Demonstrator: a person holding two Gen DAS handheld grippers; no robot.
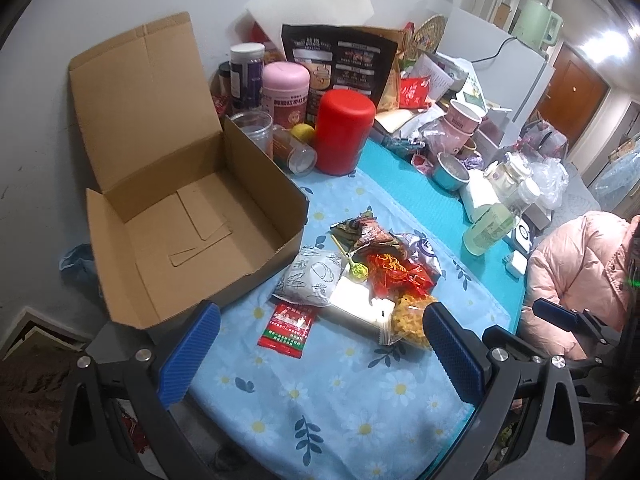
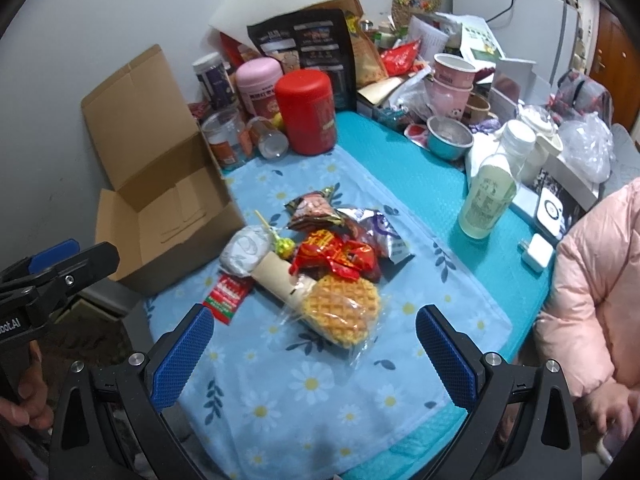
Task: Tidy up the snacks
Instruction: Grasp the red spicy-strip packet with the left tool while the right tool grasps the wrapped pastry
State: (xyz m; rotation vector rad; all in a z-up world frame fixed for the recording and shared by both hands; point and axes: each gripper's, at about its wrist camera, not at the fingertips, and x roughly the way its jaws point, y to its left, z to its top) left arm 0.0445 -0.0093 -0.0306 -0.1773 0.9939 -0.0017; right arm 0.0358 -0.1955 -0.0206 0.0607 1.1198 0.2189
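Observation:
A pile of snacks lies on the daisy cloth (image 1: 320, 392): a white bun packet (image 1: 312, 280) (image 2: 244, 252), a red sachet (image 1: 286, 330) (image 2: 226, 294), a wrapped waffle (image 1: 412, 320) (image 2: 340, 312), a red wrapper (image 1: 396, 276) (image 2: 336, 256), a green lollipop (image 1: 358, 272) (image 2: 285, 246) and a dark packet (image 1: 368, 234) (image 2: 314, 210). An open cardboard box (image 1: 200, 240) (image 2: 172, 208) stands empty to the left of the pile. My left gripper (image 1: 320, 312) hovers open over the near side of the pile. My right gripper (image 2: 316, 316) is open just short of the waffle. Neither holds anything.
A red canister (image 1: 344, 132), a pink jar (image 1: 286, 88), bags and bowls crowd the back of the table. A pale green bottle (image 2: 486, 200) and a white charger (image 2: 536, 256) sit at the right. A person in a pink jacket (image 2: 592, 292) sits at the right edge.

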